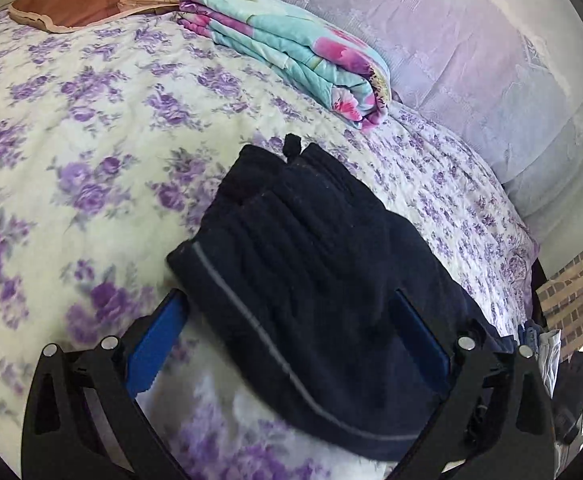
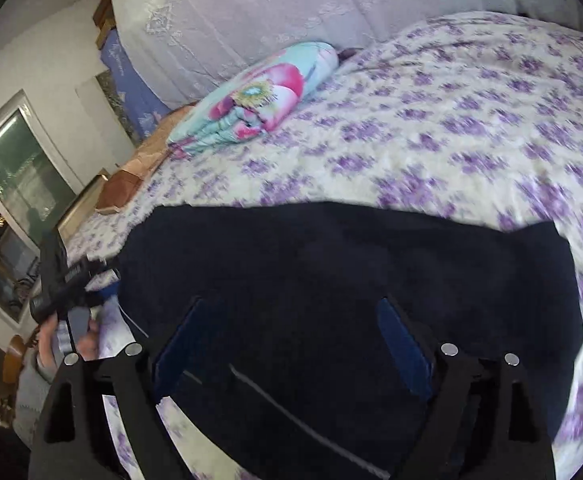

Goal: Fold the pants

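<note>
While both tongs, left [image 1: 291,328] and right [image 2: 291,332], were held spread, the pants [image 1: 311,280] were seen bunched between them near the bed [image 1: 91,140] edge.

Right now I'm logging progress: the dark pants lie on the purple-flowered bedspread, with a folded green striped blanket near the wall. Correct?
Not quite. The folded blanket is turquoise with pink flowers, not green striped; the left wrist view shows it. The dark pants do lie on the purple-flowered bedspread.
</note>
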`<state>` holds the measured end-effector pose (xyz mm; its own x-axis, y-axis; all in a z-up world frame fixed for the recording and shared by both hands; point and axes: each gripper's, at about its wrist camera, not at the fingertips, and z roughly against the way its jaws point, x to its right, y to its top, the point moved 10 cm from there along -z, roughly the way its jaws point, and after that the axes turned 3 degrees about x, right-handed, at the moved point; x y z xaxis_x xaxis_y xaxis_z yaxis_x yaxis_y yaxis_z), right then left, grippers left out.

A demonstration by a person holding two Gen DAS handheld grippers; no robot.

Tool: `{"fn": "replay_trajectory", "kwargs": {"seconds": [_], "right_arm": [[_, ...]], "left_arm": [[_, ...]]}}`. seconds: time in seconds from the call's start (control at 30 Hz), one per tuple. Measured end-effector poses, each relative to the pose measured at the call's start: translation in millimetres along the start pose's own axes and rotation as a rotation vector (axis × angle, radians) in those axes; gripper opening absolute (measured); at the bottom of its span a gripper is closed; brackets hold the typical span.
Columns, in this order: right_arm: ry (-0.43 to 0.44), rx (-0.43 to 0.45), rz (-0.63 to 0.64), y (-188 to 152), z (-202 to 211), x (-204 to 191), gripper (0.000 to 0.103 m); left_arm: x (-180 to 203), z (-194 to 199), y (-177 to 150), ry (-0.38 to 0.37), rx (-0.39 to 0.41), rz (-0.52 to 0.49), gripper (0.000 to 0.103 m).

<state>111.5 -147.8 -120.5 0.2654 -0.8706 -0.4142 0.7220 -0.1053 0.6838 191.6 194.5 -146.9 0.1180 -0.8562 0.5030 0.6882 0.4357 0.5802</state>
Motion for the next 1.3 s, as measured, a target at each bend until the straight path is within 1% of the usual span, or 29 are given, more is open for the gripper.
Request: {"fn": "replay_trajectory", "kwargs": {"seconds": [0.07, 0.13, 0.23, 0.33, 0.4, 0.5, 0.57, 0.67, 0.8, 0.83, 0.9, 0.93, 0.97, 1.0, 1.03, 1.07, 1.1, 1.17, 1.23, 1.3], "right_arm": [[-0.021, 0.000, 0.002, -11.3, -0.9, 5.3, 0.089], [-0.053, 0.010, 0.053, -16.5, -3.6, 4.5, 0.090], [-0.096, 0.016, 0.136, -24.2, -11.9, -2.4, 0.100], [-0.167, 0.017, 0.210, -32.6, -19.4, -4.9, 0.100], [-0.168, 0.021, 0.211, -32.6, -18.9, -4.8, 0.100], [-0.120, 0.030, 0.168, -31.5, -16.5, -0.1, 0.100], [-0.107, 0.034, 0.158, -31.2, -15.6, -0.1, 0.100], [-0.108, 0.034, 0.159, -31.5, -16.1, -0.3, 0.100], [-0.101, 0.037, 0.153, -31.7, -15.9, -0.4, 0.100], [-0.098, 0.037, 0.151, -31.5, -15.7, -0.1, 0.100], [-0.094, 0.038, 0.147, -31.3, -16.1, -0.3, 0.100], [-0.092, 0.038, 0.144, -31.4, -16.4, -0.2, 0.100], [-0.091, 0.038, 0.141, -31.2, -16.7, -0.4, 0.100], [-0.089, 0.038, 0.139, -31.2, -16.6, -0.5, 0.100], [-0.087, 0.039, 0.138, -31.3, -16.5, -0.6, 0.100], [-0.087, 0.039, 0.139, -31.3, -16.5, -0.6, 0.100], [-0.088, 0.039, 0.139, -31.3, -16.5, -0.3, 0.100], [-0.087, 0.039, 0.138, -31.2, -16.3, -0.2, 0.100], [-0.088, 0.039, 0.139, -31.2, -16.4, -0.1, 0.100], [-0.088, 0.038, 0.139, -31.2, -16.4, 0.0, 0.100]], "left_arm": [[-0.2, -8.7, 5.1, 0.000, -0.004, -0.001, 0.098], [-2.3, -11.4, 7.6, -0.005, -0.003, 0.016, 0.098], [-3.5, -12.3, 8.9, -0.026, 0.002, 0.029, 0.098], [-3.9, -14.4, 9.6, -0.028, 0.005, 0.028, 0.098], [-4.0, -16.4, 11.2, -0.025, 0.004, 0.028, 0.098], [-3.2, -15.4, 13.3, -0.034, 0.012, 0.029, 0.097], [-4.2, -12.2, 15.3, -0.033, 0.030, 0.032, 0.080], [-3.9, -6.2, 19.1, -0.062, 0.060, 0.042, 0.070], [-3.1, 2.7, 22.5, -0.102, 0.091, 0.057, 0.064], [-3.7, 5.3, 23.3, -0.114, 0.099, 0.066, 0.061], [-7.2, 11.9, 26.2, -0.126, 0.119, 0.096, 0.046], [-10.2, 15.5, 28.0, -0.126, 0.129, 0.109, 0.036], [-9.6, 17.0, 29.4, -0.148, 0.121, 0.113, 0.036], [-9.7, 16.1, 28.9, -0.143, 0.111, 0.102, 0.036], [-10.7, 13.8, 27.4, -0.121, 0.095, 0.085, 0.037], [-12.9, 11.6, 26.1, -0.101, 0.083, 0.082, 0.041], [-18.0, 8.9, 23.2, -0.099, 0.069, 0.123, 0.045], [-27.9, 3.0, 18.5, -0.110, 0.052, 0.196, 0.066], [-32.9, -0.7, 16.5, -0.129, 0.051, 0.224, 0.068], [-30.9, -1.2, 15.8, -0.117, 0.062, 0.212, 0.071]]}}
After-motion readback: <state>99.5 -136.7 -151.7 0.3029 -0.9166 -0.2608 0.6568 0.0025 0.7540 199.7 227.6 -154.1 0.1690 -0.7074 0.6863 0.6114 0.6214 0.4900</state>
